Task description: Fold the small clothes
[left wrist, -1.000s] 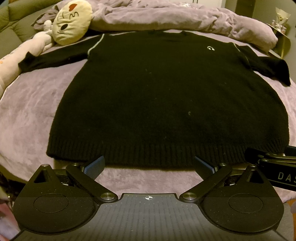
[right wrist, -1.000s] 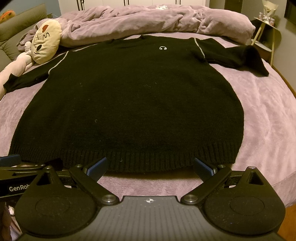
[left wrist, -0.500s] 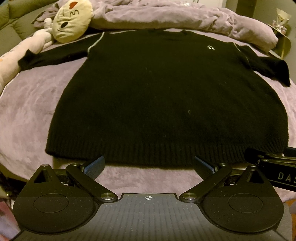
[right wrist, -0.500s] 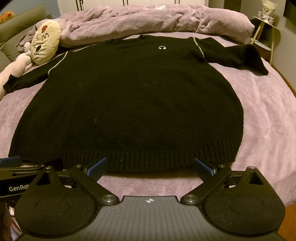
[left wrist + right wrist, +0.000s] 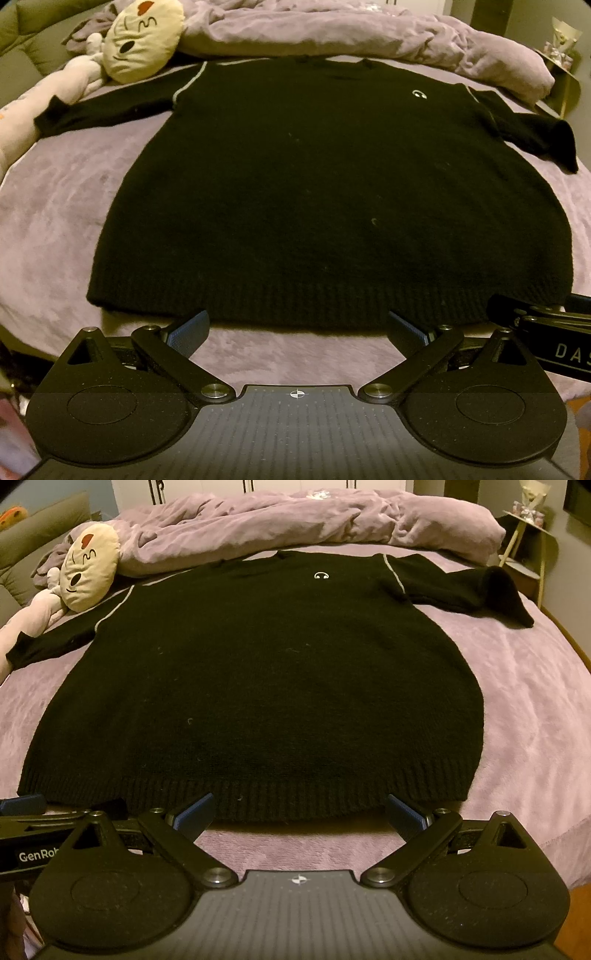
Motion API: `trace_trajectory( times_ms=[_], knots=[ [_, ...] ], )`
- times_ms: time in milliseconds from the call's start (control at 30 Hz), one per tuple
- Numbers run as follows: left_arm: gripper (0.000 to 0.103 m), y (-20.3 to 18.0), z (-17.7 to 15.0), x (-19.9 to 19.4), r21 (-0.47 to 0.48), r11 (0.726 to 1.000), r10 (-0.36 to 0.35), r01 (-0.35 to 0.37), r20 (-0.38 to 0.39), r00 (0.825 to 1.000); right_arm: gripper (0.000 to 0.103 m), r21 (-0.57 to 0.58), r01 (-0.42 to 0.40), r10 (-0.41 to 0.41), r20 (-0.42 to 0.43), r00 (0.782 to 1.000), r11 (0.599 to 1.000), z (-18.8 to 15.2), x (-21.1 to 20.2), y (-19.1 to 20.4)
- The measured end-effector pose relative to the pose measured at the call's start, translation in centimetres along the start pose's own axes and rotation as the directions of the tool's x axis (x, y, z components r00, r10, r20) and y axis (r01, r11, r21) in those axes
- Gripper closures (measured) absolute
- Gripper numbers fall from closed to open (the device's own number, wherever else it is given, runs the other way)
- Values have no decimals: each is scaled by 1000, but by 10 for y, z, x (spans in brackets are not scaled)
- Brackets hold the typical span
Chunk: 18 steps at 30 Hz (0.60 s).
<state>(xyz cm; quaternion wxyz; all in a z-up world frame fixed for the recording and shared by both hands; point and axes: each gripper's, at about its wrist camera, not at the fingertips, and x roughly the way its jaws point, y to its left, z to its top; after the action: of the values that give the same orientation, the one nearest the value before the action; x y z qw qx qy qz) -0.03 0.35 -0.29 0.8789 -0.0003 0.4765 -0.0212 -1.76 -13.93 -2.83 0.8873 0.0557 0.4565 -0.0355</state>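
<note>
1. Straight ahead of the left gripper [image 5: 297, 328], a black knitted sweater [image 5: 325, 192] is seen spread flat on the purple plush bedspread [image 5: 55, 221], collar far, ribbed hem [image 5: 295, 306] nearest; the jaws are spread wide and nothing is held.
2. Ahead of the right gripper [image 5: 300, 810], equally wide and empty, the hem's right half is judged closer.

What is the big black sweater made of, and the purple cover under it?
The black long-sleeved sweater looks like knitted yarn, probably wool or acrylic: its hem is ribbed and its surface is fuzzy and matte. The purple bed cover looks like soft plush fleece, since its nap shows brushed light and dark patches.
</note>
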Motion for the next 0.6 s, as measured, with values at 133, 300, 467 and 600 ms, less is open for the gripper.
trace_trajectory(
  times_ms=[133, 300, 467, 600],
  knots=[
    [0, 1, 0, 0, 3, 1000, -1, 1, -1, 1000, 4, 7, -1, 1, -2, 1000, 1000, -1, 0, -3],
    [0, 1, 0, 0, 5, 1000, -3, 3, -1, 1000, 4, 13, -1, 1, 0, 1000, 1000, -1, 0, -4],
    [0, 1, -2, 1, 11, 1000, -7, 7, -3, 1000, 4, 17, 0, 0, 1, 1000, 1000, -2, -1, -5],
    [0, 2, -1, 0, 12, 1000, -9, 9, -3, 1000, 4, 19, 0, 0, 2, 1000, 1000, -2, -1, -5]
  ],
)
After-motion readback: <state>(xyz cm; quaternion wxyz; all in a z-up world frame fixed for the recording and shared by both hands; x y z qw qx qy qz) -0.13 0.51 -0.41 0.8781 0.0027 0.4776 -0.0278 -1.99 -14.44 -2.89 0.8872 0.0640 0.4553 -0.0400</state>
